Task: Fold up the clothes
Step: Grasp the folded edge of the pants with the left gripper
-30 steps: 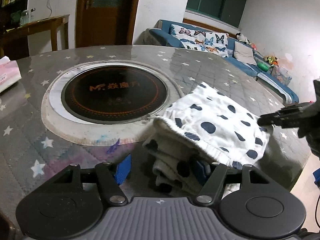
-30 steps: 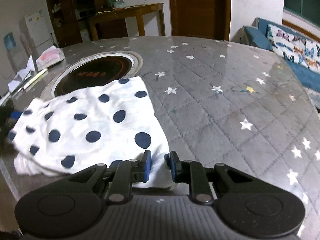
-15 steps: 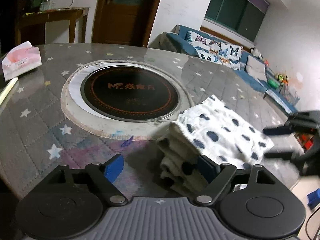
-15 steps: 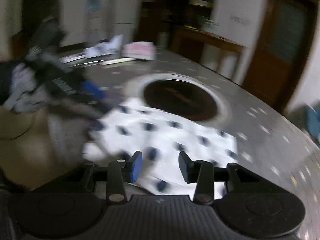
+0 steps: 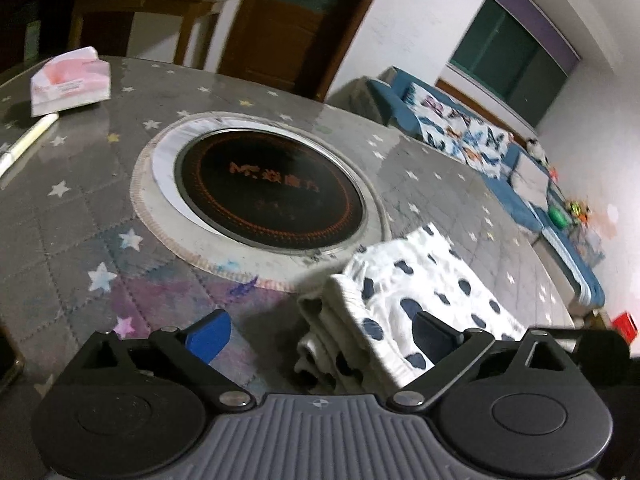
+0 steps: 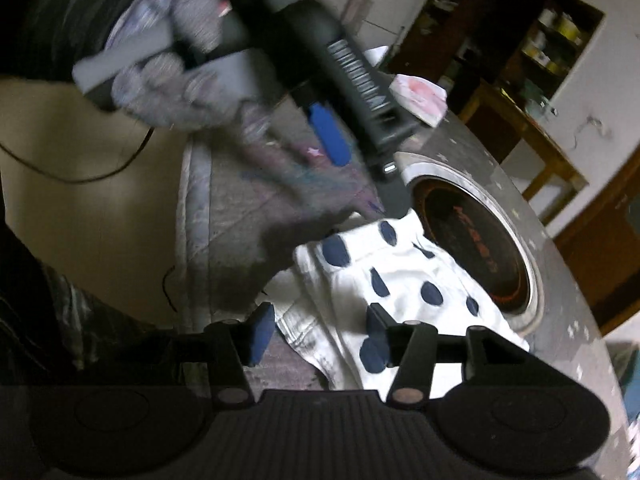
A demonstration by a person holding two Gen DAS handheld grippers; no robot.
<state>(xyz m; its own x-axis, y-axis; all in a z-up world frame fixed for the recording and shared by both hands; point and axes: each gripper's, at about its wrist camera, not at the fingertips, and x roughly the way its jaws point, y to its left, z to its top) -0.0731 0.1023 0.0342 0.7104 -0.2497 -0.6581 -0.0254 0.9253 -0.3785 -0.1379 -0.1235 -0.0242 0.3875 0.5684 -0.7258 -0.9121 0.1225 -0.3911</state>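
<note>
left gripper: jaws are seen spread wide and still opening, blue pads kept clear of the cloth; only the folded edge sits in the gap, nothing is pinched

right gripper: jaws are parted and opening too; a corner of the cloth lies between the pads but isn't squeezed, as far as can be made out

polka-dot garment: white with navy dots, folded into a thick stack, laid on the table right by the near edge, just beside the burner ring

gloved hand: seen blurry from the right wrist view, wrapped round the left gripper's handle above the cloth

table: grey quilted cover with stars

burner: round black plate set into the middle

tissue pack: pink, parked at the far left, with a pen lying near it

sofa: blue, way back by the wall
</note>
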